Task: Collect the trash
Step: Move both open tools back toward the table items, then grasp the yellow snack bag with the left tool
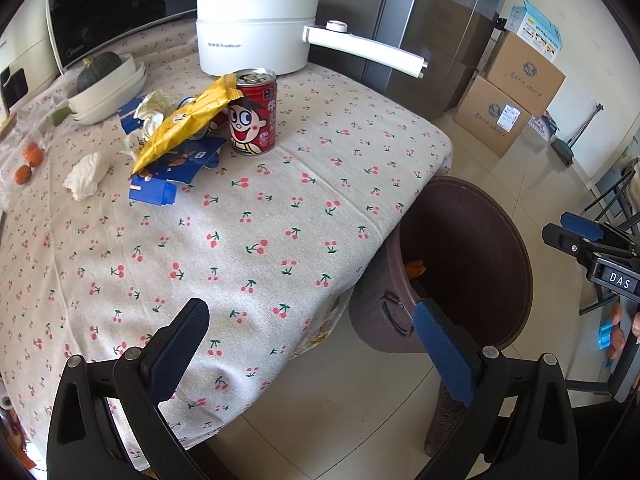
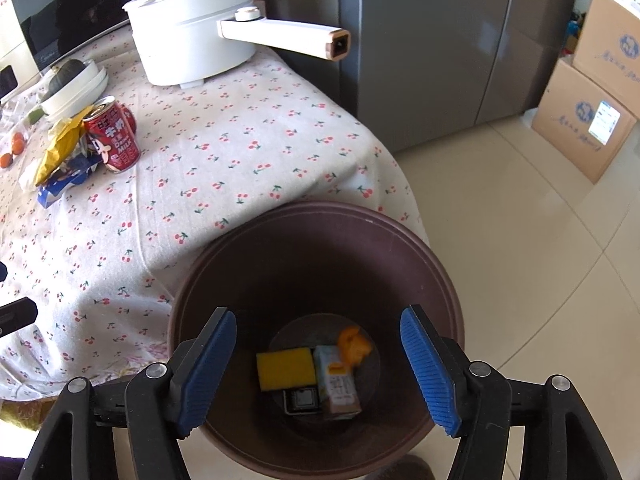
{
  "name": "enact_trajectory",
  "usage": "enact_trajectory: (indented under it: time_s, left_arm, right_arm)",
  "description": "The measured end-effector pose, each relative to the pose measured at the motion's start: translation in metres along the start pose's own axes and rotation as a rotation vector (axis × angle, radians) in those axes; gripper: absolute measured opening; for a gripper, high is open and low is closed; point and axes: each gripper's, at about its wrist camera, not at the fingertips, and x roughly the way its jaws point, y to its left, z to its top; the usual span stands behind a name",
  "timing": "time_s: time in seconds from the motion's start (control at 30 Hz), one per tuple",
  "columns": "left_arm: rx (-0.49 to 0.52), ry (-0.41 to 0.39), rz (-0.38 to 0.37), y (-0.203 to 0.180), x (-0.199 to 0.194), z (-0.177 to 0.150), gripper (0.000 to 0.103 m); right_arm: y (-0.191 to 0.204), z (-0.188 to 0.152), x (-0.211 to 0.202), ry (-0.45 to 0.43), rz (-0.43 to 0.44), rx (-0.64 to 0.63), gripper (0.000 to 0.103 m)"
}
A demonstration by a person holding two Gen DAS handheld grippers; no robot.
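The right gripper (image 2: 318, 368) hangs directly over the mouth of the brown bin (image 2: 440, 280), pointing steeply down, with its jaws apart and nothing between them; I judge it stands there so that a dropped piece falls straight inside; at the bottom of the bin lie a yellow sponge (image 2: 285, 368), a small carton (image 2: 338, 390), a dark square thing (image 2: 302, 400) and an orange scrap (image 2: 354, 344); the left gripper (image 1: 312, 344) is wide apart too and holds nothing; it hovers above the near edge of the table (image 1: 248, 248), one finger over the cloth and the other over the gap toward the bin; the rest of the trash is well apart from both, in a heap at the far left part of the table: a red can (image 1: 253, 114) standing upright, a yellow wrapper (image 1: 182, 122) leaning on it, blue paper pieces (image 1: 160, 188) under the wrapper, and a white crumpled tissue (image 1: 86, 174) just beside; behind the heap stand a white pot (image 1: 256, 28) with a long handle and a stack of bowls (image 1: 108, 88); the bin is tucked partly under the table corner, so part of its opening is covered by the hanging cloth; the cloth between the left gripper and the heap is bare, which gives free room for reaching; the pot handle sticks out over the table edge above the bin side and could be bumped.
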Motion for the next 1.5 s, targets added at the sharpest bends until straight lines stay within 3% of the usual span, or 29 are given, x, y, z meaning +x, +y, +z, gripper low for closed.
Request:
enact_trajectory:
  time_s: [0.4,0.9,1.07,1.23,1.4,1.5]
  left_arm:
    - [-0.067,-0.014,0.03,0.039,-0.012,-0.003,0.103]
    - [-0.232,-0.049,0.123,0.127,-0.029,-0.013,0.103]
    - [-0.193,-0.062,0.213,0.14,-0.021,0.001,0.103]
    - [-0.128,-0.109,0.239,0.137,-0.009,0.03,0.103]
    - [-0.043,-0.12,0.257,0.118,0.021,0.063,0.102]
    - [0.014,-0.121,0.268,0.104,0.041,0.082,0.095]
  right_arm:
    - [0.038,0.015,0.004,-0.014,0.024,-0.032,0.078]
    - [0.115,0.043,0.029,0.001,0.094,-0.075,0.081]
    - [0.14,0.052,0.041,0.009,0.123,-0.083,0.081]
    - [0.151,0.06,0.052,0.021,0.129,-0.096,0.082]
    - [0.142,0.065,0.065,0.041,0.103,-0.091,0.082]
    - [0.129,0.067,0.07,0.052,0.09,-0.063,0.082]
